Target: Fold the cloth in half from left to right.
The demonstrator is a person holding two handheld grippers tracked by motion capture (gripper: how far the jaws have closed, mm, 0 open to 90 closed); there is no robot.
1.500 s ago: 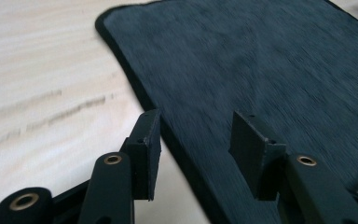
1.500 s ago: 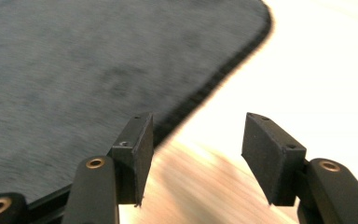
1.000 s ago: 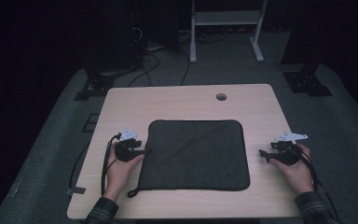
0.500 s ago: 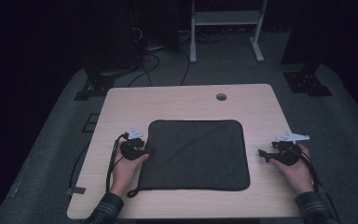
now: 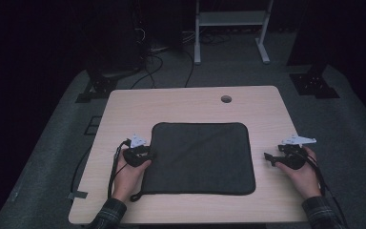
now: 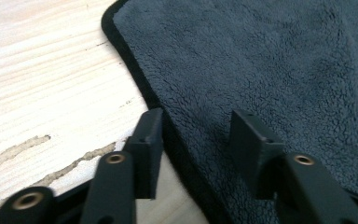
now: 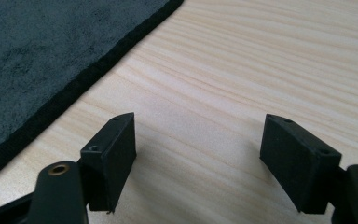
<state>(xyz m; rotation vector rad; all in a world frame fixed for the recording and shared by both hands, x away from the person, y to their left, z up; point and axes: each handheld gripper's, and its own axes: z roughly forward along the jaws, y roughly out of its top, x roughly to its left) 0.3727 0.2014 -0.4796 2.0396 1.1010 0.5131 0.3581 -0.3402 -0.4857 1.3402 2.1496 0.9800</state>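
A dark grey towel (image 5: 200,157) with a black hem lies flat on the light wooden table (image 5: 190,102). My left gripper (image 5: 148,153) rests at the towel's left edge. In the left gripper view its jaws (image 6: 198,126) straddle the hem of the towel (image 6: 270,60). They have just been closing, with the hem between them and the pads still apart from it. My right gripper (image 5: 268,157) sits on bare wood to the right of the towel. Its jaws (image 7: 198,135) have been opening and stand wide, with nothing between them, and the towel's edge (image 7: 42,51) lies off to their left.
A round cable hole (image 5: 226,99) sits near the table's far edge. A small loop (image 5: 136,196) hangs off the towel's near left corner. Beyond the table stand a white frame (image 5: 228,19) and dark stand feet (image 5: 97,88), with cables on the floor.
My left hand has slid slightly to the right, bringing its gripper onto the towel's left edge. The right hand has stayed where it was.
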